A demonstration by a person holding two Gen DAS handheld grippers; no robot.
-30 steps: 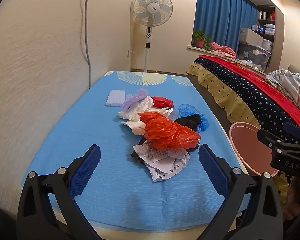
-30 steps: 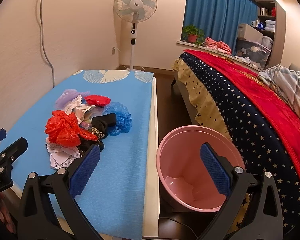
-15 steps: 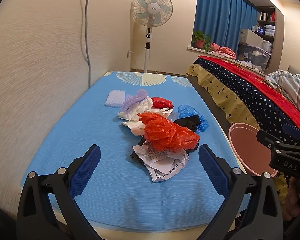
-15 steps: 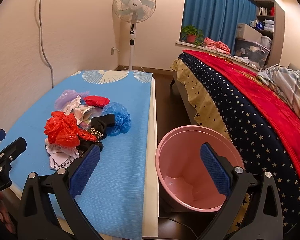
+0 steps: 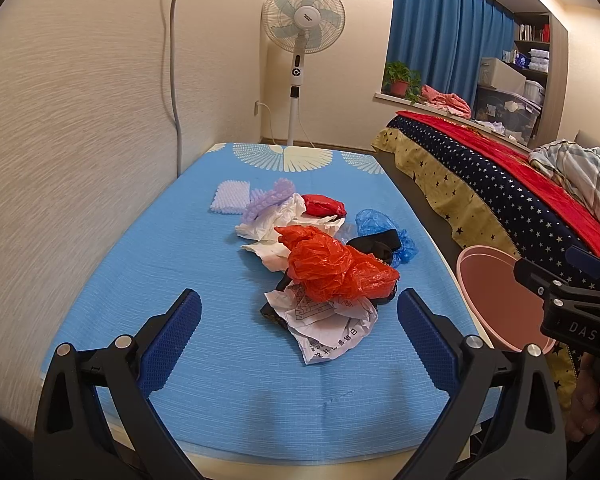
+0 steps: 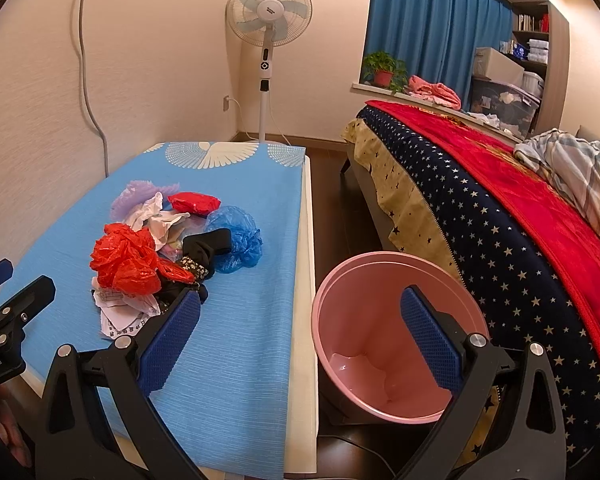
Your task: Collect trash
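A heap of trash lies mid-way along a blue-covered mattress [image 5: 140, 264]: an orange-red plastic bag [image 5: 332, 268], printed crumpled paper [image 5: 324, 328], white paper [image 5: 284, 216], a red packet [image 5: 324, 205], a blue plastic bag [image 5: 380, 226], black cloth [image 5: 376, 246]. My left gripper [image 5: 299, 334] is open, nothing between its fingers, just short of the printed paper. My right gripper [image 6: 299, 334] is open over the near rim of a tilted pink bin [image 6: 380, 292], which is empty. The same heap [image 6: 132, 256] lies to its left.
A white foam pad [image 5: 230, 199] and lilac wrap [image 5: 270, 198] lie behind the heap. A bed with a starred cover [image 6: 500, 248] runs along the right, with dark floor [image 6: 332, 200] between. A standing fan [image 5: 302, 28] and a wall cable [image 5: 176, 60] are at the back.
Both grippers have drifted very slightly; the views shifted a little. Nothing was taken hold of or moved on the mattress.
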